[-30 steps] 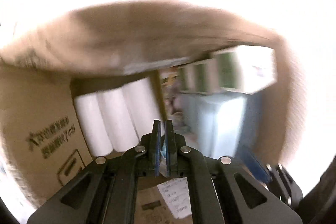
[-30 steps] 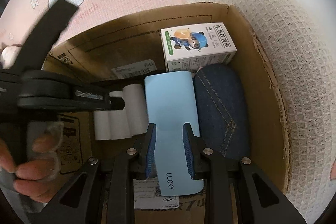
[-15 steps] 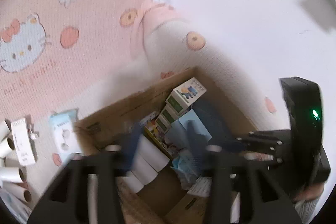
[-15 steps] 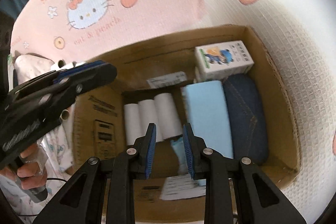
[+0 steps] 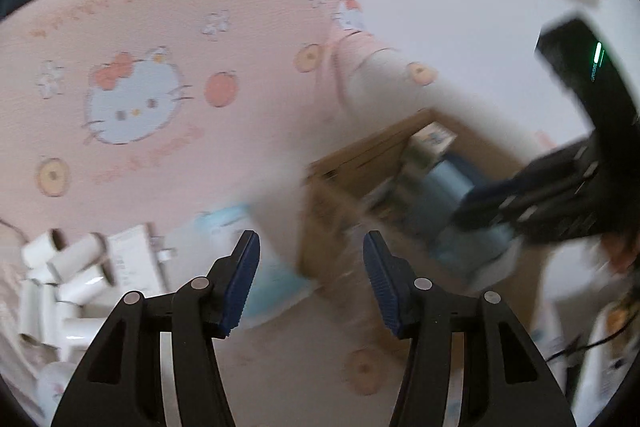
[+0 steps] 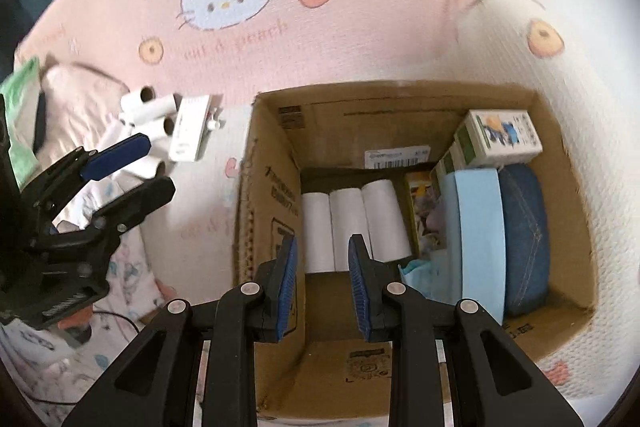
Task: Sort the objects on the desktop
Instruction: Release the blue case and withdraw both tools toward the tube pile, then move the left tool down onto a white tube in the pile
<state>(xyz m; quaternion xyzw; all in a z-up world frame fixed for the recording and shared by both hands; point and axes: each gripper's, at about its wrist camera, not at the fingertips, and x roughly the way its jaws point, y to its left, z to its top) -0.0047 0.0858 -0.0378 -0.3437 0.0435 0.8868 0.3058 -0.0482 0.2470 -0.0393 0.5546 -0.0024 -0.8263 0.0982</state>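
Observation:
An open cardboard box (image 6: 272,147) stands on a pink Hello Kitty cloth (image 6: 240,7). Inside are three white paper rolls (image 6: 348,223), a light blue case (image 6: 480,227), a denim case (image 6: 524,227) and a small cartoon carton (image 6: 504,139). My right gripper (image 6: 322,283) is open and empty above the box's left side. My left gripper (image 5: 310,287) is open and empty, left of the box (image 5: 360,171); it shows in the right wrist view (image 6: 132,167). Loose white rolls (image 5: 64,267) and a white packet (image 6: 192,133) lie on the cloth at the left.
A light blue pack (image 5: 272,267) lies just beyond the left gripper, blurred. A green packet (image 6: 20,107) and a cable (image 6: 120,319) lie at the far left. The right gripper's body (image 5: 580,187) hangs over the box.
My left gripper has left the box, opened wide and swung left. My right gripper has released the light blue case, now standing in the box, and risen.

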